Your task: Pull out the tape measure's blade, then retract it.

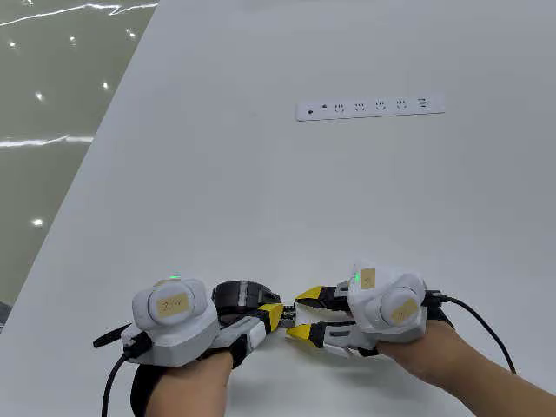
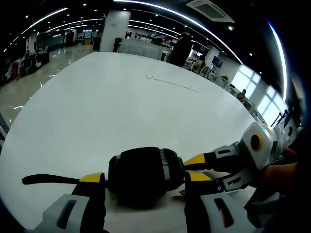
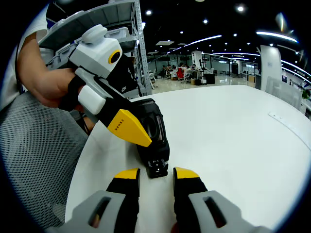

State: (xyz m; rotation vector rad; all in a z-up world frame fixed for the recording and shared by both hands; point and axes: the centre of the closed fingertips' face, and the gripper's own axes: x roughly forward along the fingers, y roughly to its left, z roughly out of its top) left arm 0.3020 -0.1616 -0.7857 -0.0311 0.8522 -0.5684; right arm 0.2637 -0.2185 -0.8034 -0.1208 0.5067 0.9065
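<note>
Left gripper [image 2: 146, 177] clamped on tape measure [image 3: 153, 128] case: rigid, smooth, likely slippery. Right gripper [image 3: 156, 174]: 2 jaws apart, flanking blade hook [image 3: 156, 167]; pinch there, blade thin, springy.

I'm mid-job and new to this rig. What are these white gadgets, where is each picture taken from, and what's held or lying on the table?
No robot here: a person holds a two-jaw gripper in each hand. The head view looks down from their headset; the two round views come from cameras riding on the grippers. The left gripper has its jaws closed on a black tape measure. The right gripper faces it with jaws open, just short of the case's near end, holding nothing. Both work over a white table, where a white power strip lies farther back.
</note>
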